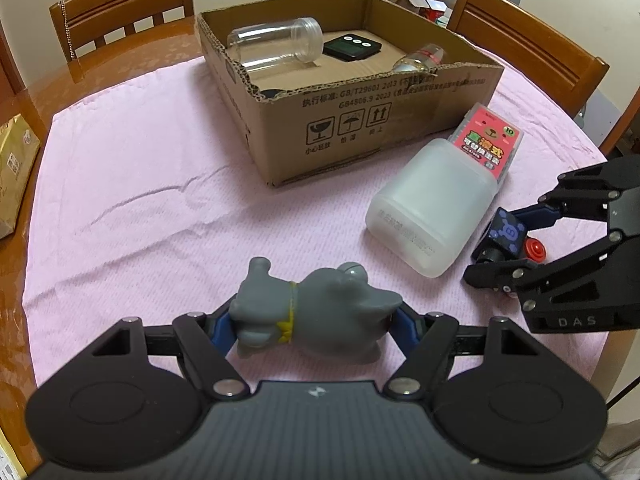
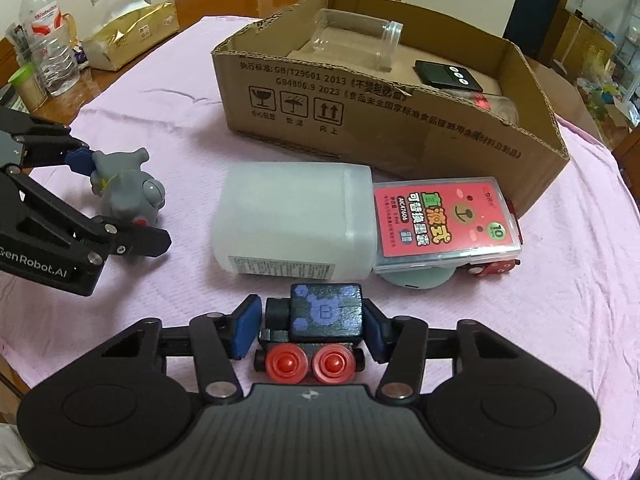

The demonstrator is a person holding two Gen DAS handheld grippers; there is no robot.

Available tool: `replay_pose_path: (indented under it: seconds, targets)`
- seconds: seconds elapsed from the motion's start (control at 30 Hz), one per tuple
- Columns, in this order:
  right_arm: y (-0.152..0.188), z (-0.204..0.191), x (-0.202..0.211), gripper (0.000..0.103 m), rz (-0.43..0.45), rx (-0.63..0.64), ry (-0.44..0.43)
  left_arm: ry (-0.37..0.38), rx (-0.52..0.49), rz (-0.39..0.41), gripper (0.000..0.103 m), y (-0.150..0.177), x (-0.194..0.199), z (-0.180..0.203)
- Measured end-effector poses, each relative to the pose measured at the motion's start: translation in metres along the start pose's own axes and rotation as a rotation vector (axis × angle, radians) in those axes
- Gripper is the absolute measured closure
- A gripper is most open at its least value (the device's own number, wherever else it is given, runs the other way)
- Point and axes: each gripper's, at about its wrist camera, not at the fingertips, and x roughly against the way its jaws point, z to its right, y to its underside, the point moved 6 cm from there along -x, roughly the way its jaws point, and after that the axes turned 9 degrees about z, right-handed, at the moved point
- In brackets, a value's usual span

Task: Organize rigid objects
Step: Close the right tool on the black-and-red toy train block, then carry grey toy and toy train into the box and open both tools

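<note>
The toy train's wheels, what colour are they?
Red, on the toy train; clearest in the right wrist view.

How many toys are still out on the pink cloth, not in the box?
3 that I can see. The gray animal toy sits between the left gripper's fingers, the black toy train between the right gripper's, and a small red toy peeks from under the pink case. More may be hidden.

Domestic dining room: round wooden table under pink cloth, wooden dining chairs, household clutter behind.
</note>
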Motion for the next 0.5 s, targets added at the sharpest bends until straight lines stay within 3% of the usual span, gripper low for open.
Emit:
replay_pose_path:
  seconds: [0.5]
  targets:
    - [0.0019,0.0022,0.0026,0.047,-0.016,-0.003,0.0,0.004,-0.019,-0.006,0.031,-0.0002,0.0018,0.0017]
